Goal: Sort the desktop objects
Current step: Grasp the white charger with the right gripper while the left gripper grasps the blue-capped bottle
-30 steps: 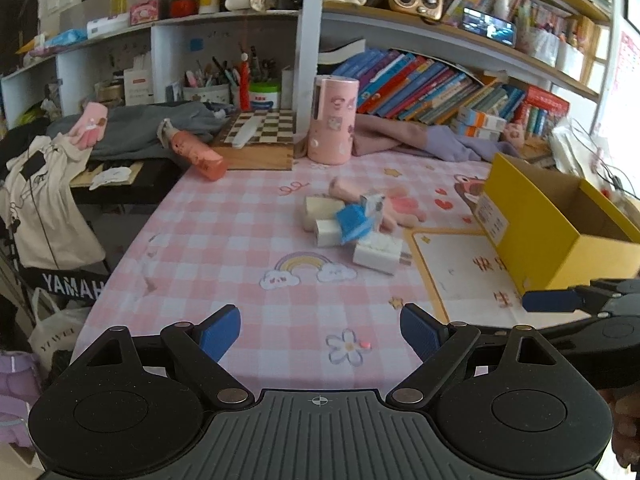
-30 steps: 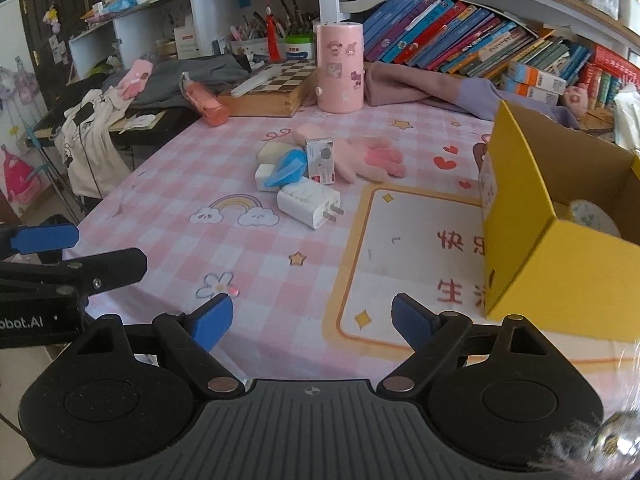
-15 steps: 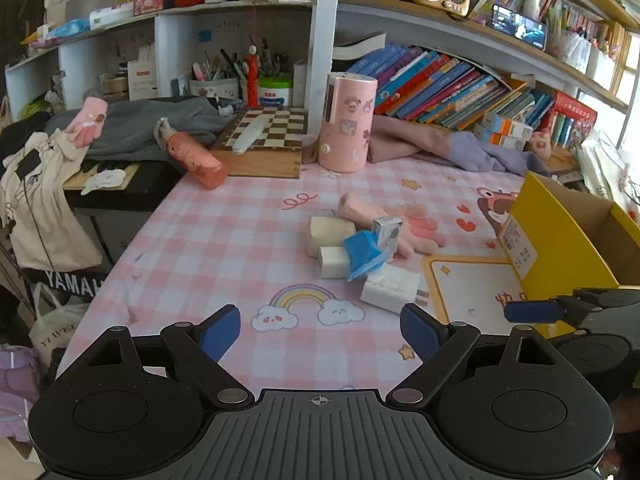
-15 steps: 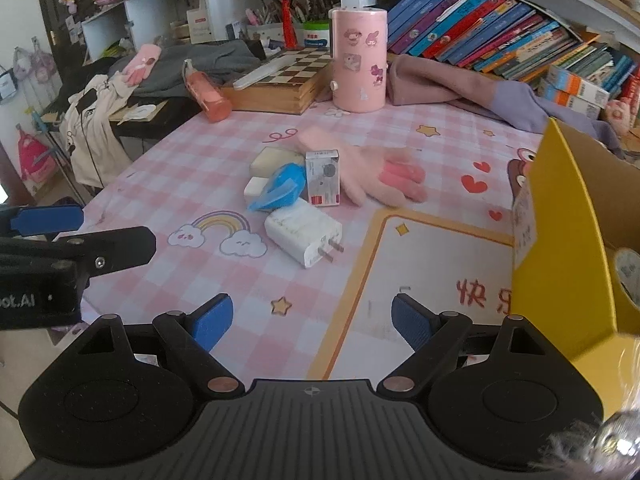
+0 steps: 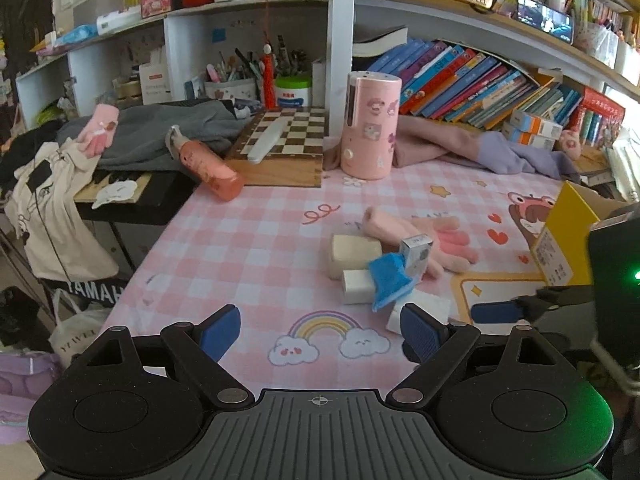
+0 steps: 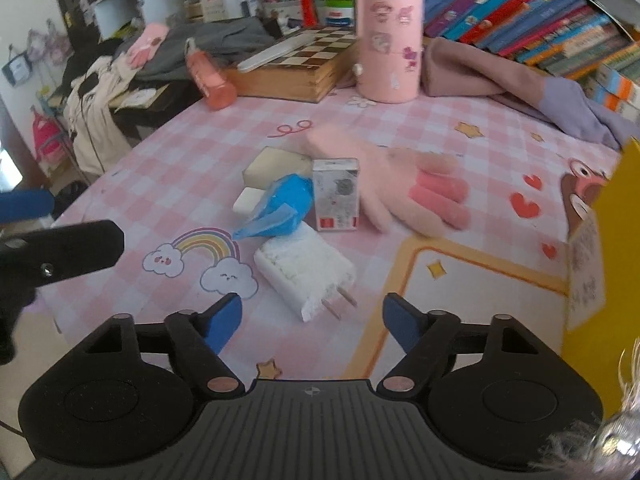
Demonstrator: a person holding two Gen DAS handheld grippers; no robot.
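Note:
A small heap lies mid-table on the pink checked cloth: a white plug charger (image 6: 306, 272), a blue crumpled wrapper (image 6: 284, 208), a small grey-and-red box (image 6: 335, 195), a cream block (image 6: 276, 166), a white eraser (image 6: 248, 200) and a pink glove (image 6: 404, 184). My right gripper (image 6: 312, 318) hovers just short of the charger, its jaws closing with the charger's prong end in front of them, untouched. My left gripper (image 5: 320, 330) stands open over the rainbow print, nothing between its fingers; the heap (image 5: 390, 276) lies ahead to its right.
A yellow cardboard box (image 6: 612, 216) stands at the right edge. At the back are a pink cylinder (image 5: 370, 124), a chessboard case (image 5: 286, 148), an orange bottle (image 5: 206, 168), folded clothes and bookshelves. The table's left edge drops beside a side stand with clothing.
Both grippers have moved forward toward the heap, which now looks larger and closer. The right gripper's fingers stand nearer together than before.

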